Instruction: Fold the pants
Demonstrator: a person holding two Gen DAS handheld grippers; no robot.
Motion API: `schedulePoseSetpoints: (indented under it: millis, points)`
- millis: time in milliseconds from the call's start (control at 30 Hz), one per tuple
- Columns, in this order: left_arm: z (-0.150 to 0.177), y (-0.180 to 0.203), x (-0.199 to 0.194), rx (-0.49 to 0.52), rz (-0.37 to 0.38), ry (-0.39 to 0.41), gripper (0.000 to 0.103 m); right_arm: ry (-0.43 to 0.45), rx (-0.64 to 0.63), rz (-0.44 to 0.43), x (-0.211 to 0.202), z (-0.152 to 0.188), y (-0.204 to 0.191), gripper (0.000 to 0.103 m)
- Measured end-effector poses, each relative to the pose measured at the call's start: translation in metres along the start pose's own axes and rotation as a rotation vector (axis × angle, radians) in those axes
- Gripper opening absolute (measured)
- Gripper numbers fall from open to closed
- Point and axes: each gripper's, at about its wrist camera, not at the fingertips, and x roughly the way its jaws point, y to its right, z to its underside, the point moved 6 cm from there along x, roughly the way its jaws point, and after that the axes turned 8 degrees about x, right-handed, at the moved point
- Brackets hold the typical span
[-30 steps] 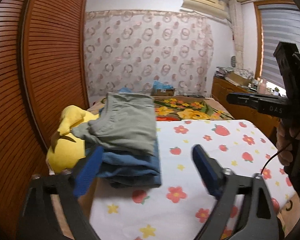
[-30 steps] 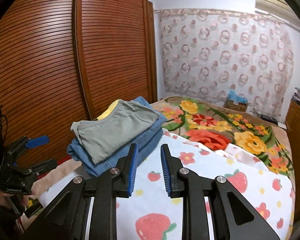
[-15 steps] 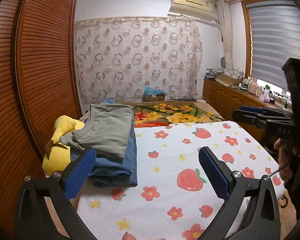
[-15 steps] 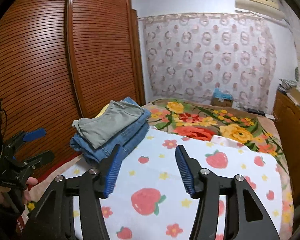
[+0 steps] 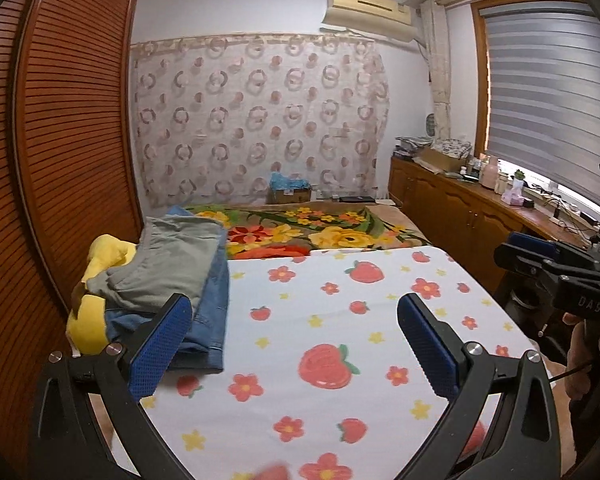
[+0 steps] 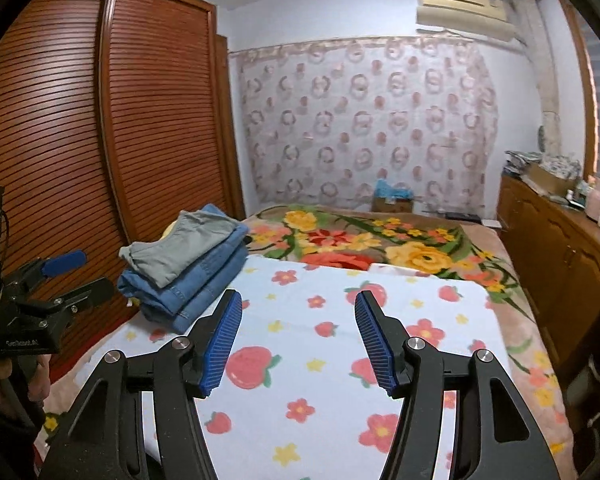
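My left gripper (image 5: pixel 296 344) is wide open and holds nothing; its two blue pads (image 5: pixel 162 346) stand far apart above the sheet (image 5: pixel 340 312). My right gripper (image 6: pixel 298 340) is open too, a little less wide, and also empty. Both hang over the white sheet with strawberries and flowers, not touching it.

The pants are folded and lie in a stack at the far left side of the sheet, near the wardrobe (image 5: pixel 72 120). The grey pants (image 5: pixel 172 260) are on top, and the jeans (image 5: pixel 210 312) are under them. In the right view the grey pants (image 6: pixel 180 246) rest on two folded layers of jeans (image 6: pixel 196 284); whether that is one pair or two I cannot tell. A yellow toy (image 5: pixel 96 280) is just beside the stack, on the wardrobe side, and partly under it.

My left pad is in front of the near corner of the stack, but it is apart from the cloth. In the right view the left gripper (image 6: pixel 64 276) shows beside the stack, open. In the left view the right gripper (image 5: pixel 540 256) shows at the right edge, away from the pants.

Behind the sheet lies a blanket (image 5: pixel 320 232) with big flowers.
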Motion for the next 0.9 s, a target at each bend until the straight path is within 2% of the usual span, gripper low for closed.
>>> schedulePoseSetpoints:
  millis: [467, 900]
  points:
    - [-0.012, 0.031, -0.011, 0.024, 0.01, 0.023, 0.103, 0.048, 0.058, 0.109, -0.026, 0.011, -0.008, 0.062]
    - [-0.008, 0.035, -0.008, 0.017, 0.001, 0.01, 0.103, 0.044, 0.068, 0.133, -0.024, 0.016, -0.01, 0.062]
